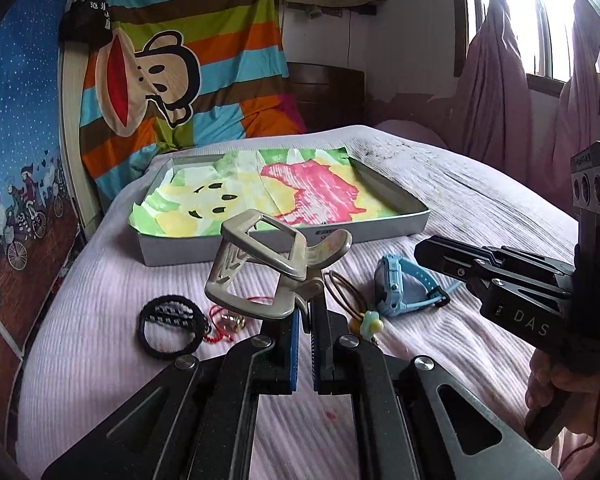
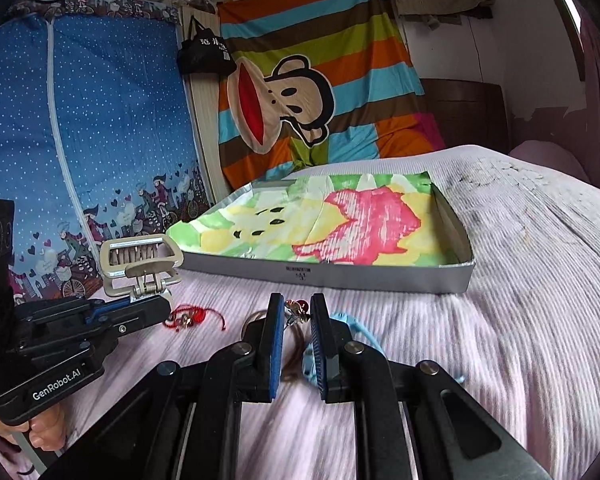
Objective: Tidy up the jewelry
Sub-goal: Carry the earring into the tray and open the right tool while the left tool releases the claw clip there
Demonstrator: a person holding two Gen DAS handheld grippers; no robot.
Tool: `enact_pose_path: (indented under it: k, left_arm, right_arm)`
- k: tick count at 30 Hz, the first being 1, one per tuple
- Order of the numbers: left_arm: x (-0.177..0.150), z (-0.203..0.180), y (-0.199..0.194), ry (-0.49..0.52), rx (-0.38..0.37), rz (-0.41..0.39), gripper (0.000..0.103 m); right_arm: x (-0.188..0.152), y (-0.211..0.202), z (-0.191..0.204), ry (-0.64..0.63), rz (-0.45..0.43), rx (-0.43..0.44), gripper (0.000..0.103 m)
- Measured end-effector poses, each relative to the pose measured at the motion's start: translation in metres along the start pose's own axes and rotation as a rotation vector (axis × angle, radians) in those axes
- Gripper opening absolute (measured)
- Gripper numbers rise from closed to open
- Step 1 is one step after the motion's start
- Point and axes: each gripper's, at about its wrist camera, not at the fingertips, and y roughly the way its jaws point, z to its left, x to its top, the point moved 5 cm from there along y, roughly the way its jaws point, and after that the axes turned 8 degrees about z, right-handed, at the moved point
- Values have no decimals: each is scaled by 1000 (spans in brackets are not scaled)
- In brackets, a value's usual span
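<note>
My left gripper [image 1: 305, 308] is shut on the hinge end of a silver claw hair clip [image 1: 260, 264], which is lifted off the bed; the right wrist view shows that clip [image 2: 140, 264] in the left gripper [image 2: 166, 300]. My right gripper [image 2: 297, 314] is shut on a small charm with a red bead [image 2: 297, 307]. From the left wrist view the right gripper [image 1: 420, 250] hovers above a blue watch [image 1: 400, 292]. On the pink bedspread lie a black hair tie [image 1: 168, 328], a red string bracelet [image 1: 228, 320] and brown hair loops with a yellow-green flower [image 1: 366, 322].
A shallow grey tray [image 1: 380, 232] lined with colourful paper lies on the bed beyond the items, also seen as the tray [image 2: 340, 276] ahead of my right gripper. A blue dotted wardrobe cover [image 2: 100, 120] and a striped monkey cloth [image 2: 300, 80] stand behind. A hand [image 1: 548, 384] holds the right gripper.
</note>
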Motion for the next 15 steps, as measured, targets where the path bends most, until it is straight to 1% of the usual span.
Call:
enact_pose_path:
  k: [4, 7, 10, 15]
  left_arm:
    - [28, 9, 7, -5, 12, -9, 3]
    - [49, 19, 22, -4, 20, 1, 3]
    - [64, 32, 39, -23, 16, 17, 3]
    - [82, 43, 74, -48, -16, 84, 3]
  right_arm:
    - [33, 16, -10, 24, -34, 13, 13]
    - [50, 35, -15, 17, -28, 11, 13]
    - [60, 51, -19, 4, -13, 1, 13]
    - [68, 74, -35, 5, 20, -26, 13]
